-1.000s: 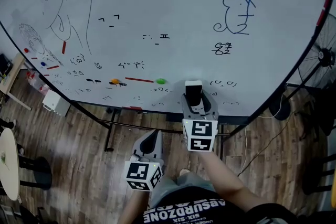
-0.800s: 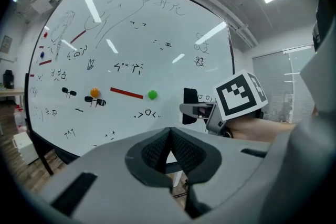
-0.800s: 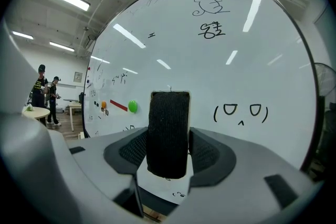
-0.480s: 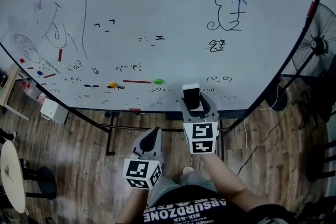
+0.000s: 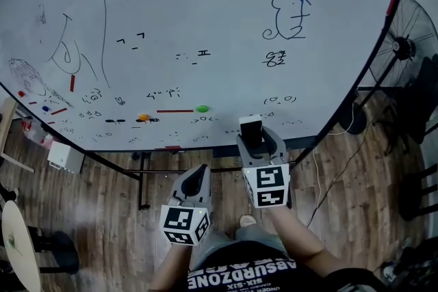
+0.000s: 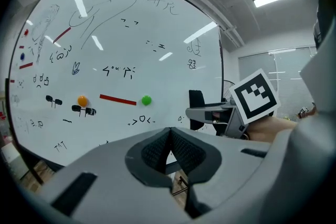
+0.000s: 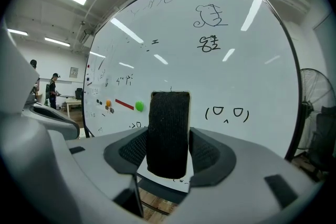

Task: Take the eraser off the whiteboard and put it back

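A black felt eraser (image 5: pixel 250 128) with a white edge stands upright between the jaws of my right gripper (image 5: pixel 252 138), which is shut on it. It hangs just in front of the lower edge of the whiteboard (image 5: pixel 205 10); contact with the board cannot be told. In the right gripper view the eraser (image 7: pixel 168 134) fills the gap of the right gripper (image 7: pixel 168 153), below a small drawn face. My left gripper (image 5: pixel 200 176) sits lower and to the left, shut and empty, its left gripper (image 6: pixel 169 153) pads together. From there the eraser (image 6: pixel 196 107) shows at the right.
On the board near the eraser are a green magnet (image 5: pixel 202 108), a red strip (image 5: pixel 174 111) and an orange magnet (image 5: pixel 143 117). A standing fan (image 5: pixel 404 51) is at the right, a round table (image 5: pixel 14 243) and a white box (image 5: pixel 65 155) at the left. Two people (image 7: pixel 52 91) stand far off.
My right gripper, still holding the eraser, has drifted slightly lower against the board's bottom edge. The left gripper has stayed put.
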The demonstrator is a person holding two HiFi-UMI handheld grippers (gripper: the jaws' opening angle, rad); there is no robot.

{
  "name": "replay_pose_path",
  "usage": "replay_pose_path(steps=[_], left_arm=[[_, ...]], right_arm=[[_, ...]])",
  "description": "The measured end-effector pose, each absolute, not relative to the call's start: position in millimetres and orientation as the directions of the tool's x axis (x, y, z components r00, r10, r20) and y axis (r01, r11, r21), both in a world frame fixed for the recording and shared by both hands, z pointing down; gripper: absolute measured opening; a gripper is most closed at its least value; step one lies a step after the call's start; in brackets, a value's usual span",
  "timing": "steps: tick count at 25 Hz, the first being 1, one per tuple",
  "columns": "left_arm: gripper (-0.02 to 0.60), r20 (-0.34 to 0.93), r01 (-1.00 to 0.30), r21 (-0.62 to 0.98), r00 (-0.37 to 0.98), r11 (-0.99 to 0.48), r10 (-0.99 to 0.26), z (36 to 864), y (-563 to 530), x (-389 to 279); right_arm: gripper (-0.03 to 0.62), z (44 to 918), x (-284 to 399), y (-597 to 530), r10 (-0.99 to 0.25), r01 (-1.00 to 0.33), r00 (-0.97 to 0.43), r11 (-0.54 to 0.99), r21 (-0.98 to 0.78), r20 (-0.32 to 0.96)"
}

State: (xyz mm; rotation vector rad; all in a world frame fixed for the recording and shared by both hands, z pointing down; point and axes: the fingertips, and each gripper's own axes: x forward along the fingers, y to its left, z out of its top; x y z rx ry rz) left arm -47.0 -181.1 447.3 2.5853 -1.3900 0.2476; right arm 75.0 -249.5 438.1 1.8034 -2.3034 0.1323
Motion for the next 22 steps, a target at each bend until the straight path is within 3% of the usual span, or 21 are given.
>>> replay_pose_path(steps=[22], left_arm=[[0.006, 0.239, -0.775, 0.099, 0.628, -0.625, -0.741, 449.1, -173.6, -48.0]], right_arm=[[0.233, 436.8, 46.6, -179.3, -0.934, -0.957, -0.275, 0.288, 0.026, 0.226]])
